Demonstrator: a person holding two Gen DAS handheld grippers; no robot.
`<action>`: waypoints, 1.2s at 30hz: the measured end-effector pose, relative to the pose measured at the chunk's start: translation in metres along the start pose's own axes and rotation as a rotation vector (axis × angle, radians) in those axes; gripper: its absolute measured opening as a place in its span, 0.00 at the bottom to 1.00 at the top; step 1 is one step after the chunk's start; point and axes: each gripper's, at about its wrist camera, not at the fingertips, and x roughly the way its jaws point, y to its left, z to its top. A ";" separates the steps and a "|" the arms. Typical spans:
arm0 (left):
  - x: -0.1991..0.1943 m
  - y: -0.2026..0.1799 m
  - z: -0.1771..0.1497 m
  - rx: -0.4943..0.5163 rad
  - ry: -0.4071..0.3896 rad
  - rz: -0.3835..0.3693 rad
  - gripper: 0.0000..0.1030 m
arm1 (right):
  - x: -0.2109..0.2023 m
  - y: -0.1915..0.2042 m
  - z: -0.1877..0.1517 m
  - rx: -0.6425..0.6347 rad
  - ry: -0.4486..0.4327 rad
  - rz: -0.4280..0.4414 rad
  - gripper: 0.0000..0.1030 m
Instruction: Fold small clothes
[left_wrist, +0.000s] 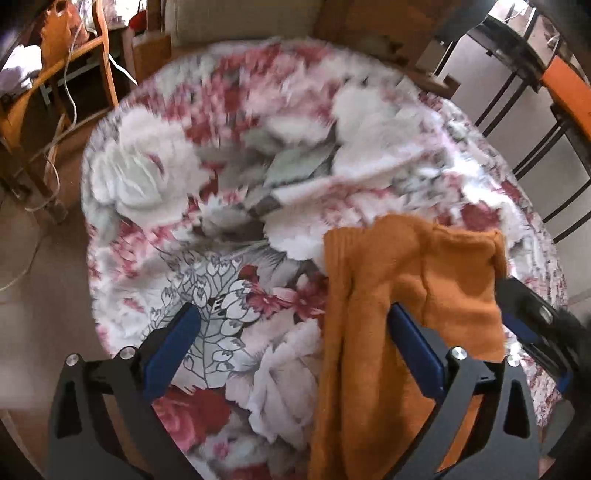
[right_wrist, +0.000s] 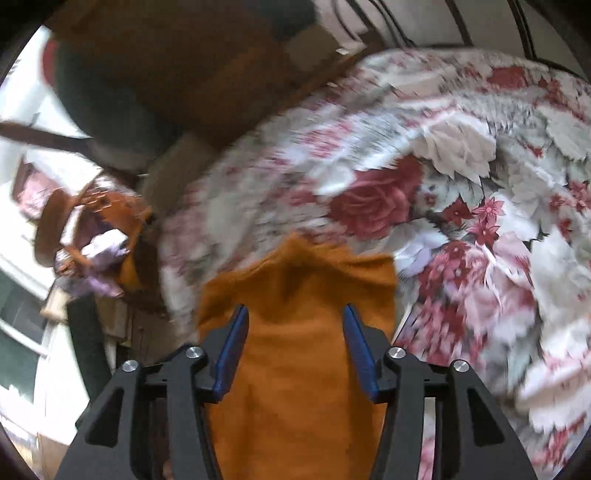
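Observation:
An orange knit garment (left_wrist: 424, 266) lies on the right part of a round table under a floral cloth (left_wrist: 221, 166). My left gripper (left_wrist: 293, 325) is open wide. Its left finger hangs over the bare floral cloth and its right finger over the garment's left fold, with nothing pinched. One of the right gripper's fingers (left_wrist: 519, 326) shows at the garment's right edge. In the right wrist view the right gripper (right_wrist: 297, 332) is open, and the orange garment (right_wrist: 306, 288) spreads beneath and between its blue pads. The pads do not press on it. The picture is blurred.
A wooden chair (left_wrist: 55, 74) with cables stands left of the table, and a beige cushion (left_wrist: 240, 18) lies behind it. A dark metal frame with an orange bar (left_wrist: 565, 85) stands at the right. Orange and lilac cloth clutter (right_wrist: 92, 240) sits beyond the table edge.

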 end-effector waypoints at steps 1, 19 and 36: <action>0.003 -0.002 0.001 0.009 -0.007 0.000 0.96 | 0.009 -0.006 0.001 0.017 0.010 -0.003 0.52; -0.064 0.012 -0.071 -0.065 -0.020 0.007 0.95 | -0.059 0.005 -0.091 -0.065 0.075 -0.052 0.73; -0.239 -0.049 -0.162 0.194 -0.241 0.213 0.95 | -0.233 0.050 -0.164 -0.277 -0.351 -0.253 0.97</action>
